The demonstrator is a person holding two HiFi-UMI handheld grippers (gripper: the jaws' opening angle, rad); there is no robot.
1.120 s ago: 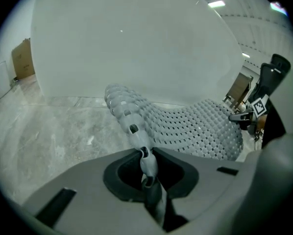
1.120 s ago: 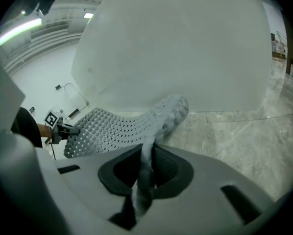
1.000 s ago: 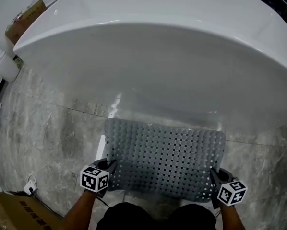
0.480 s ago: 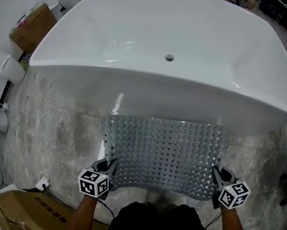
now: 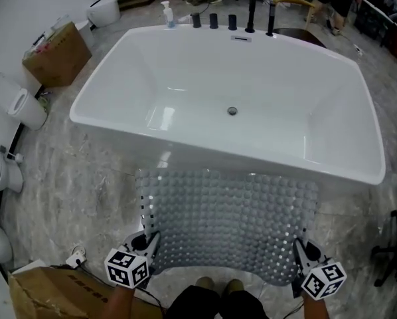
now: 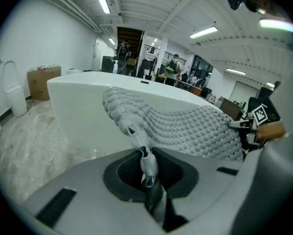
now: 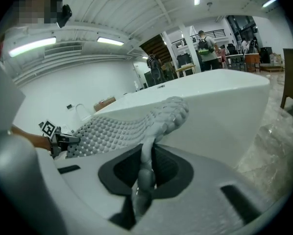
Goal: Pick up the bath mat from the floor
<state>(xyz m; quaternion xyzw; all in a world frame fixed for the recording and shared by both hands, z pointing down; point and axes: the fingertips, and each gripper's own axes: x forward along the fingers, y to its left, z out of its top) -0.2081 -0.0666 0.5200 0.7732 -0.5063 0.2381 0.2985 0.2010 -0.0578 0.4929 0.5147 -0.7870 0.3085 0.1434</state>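
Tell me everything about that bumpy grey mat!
The bath mat is grey, soft-looking rubber, covered in little round bumps and holes. It is held up spread out, sagging in the middle, in front of the white bathtub. The left gripper pinches one near corner, the right gripper the other.

the mat (image 5: pixel 232 218) looks like soft grey rubber, matt, studded with round bumps and punched holes. the tub (image 5: pixel 251 155) is smooth, glossy white, with bright glints on its rim. the floor (image 5: pixel 72 171) is veined grey stone with a dull sheen. the box (image 5: pixel 58 53) by the tub's far left corner is matt brown cardboard. the left gripper (image 6: pixel 145 166) and right gripper (image 7: pixel 145 173) have smooth matt grey plastic shells.
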